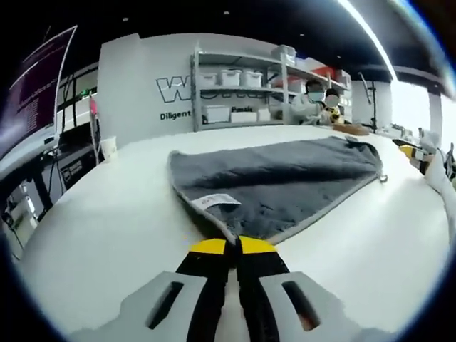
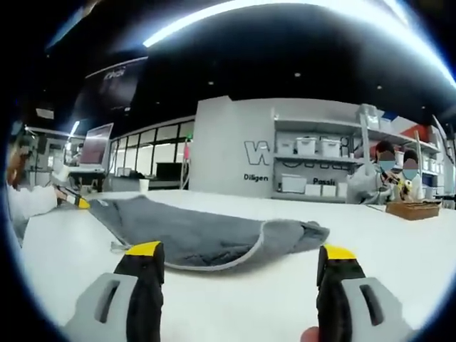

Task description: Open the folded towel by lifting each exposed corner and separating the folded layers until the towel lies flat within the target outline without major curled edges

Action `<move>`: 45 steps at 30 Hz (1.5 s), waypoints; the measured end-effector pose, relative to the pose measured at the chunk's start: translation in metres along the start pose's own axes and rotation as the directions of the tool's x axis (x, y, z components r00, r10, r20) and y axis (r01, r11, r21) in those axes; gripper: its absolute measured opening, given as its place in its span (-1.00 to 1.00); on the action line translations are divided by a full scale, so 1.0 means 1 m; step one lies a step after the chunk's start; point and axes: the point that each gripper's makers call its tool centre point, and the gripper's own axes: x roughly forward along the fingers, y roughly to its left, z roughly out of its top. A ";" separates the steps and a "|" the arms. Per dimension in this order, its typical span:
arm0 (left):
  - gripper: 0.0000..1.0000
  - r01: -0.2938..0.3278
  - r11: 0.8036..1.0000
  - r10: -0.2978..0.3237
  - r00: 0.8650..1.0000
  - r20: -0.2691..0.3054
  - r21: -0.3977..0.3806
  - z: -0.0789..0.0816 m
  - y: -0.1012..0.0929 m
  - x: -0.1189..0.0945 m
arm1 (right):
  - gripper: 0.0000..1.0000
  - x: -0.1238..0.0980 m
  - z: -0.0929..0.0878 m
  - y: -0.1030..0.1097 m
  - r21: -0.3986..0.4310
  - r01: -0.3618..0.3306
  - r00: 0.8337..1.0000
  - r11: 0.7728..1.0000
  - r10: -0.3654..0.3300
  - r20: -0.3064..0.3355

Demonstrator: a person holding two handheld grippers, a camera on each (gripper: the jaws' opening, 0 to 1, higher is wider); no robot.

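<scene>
Left claw clenched a corner of the grey towel on the worktop; right claw, released, faced its curled far edge, probably next to be lifted.

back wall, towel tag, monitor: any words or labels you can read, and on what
"W", large outlined letters cut off by the shelving, on the white wall.
"Diligen", smaller dark text below it on that wall, cut off.
Tag on the grey towel: print too small to read.
Monitor: text lines too blurred to read.
</scene>
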 end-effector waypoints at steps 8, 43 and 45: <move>-0.93 -0.038 0.998 0.038 0.999 0.006 -0.048 -0.004 0.016 -0.008 | 0.75 0.000 -0.001 -0.002 0.007 0.005 1.000 1.000 -0.005 0.000; 0.43 -0.102 0.980 0.119 0.988 0.096 -0.170 -0.003 0.030 -0.037 | 0.41 0.063 -0.005 -0.015 -0.111 0.097 0.971 0.989 -0.119 -0.207; 0.60 -0.080 0.985 0.093 0.992 0.080 -0.154 -0.003 0.022 -0.032 | 0.38 0.075 -0.004 -0.013 -0.115 0.090 0.969 0.989 -0.114 -0.221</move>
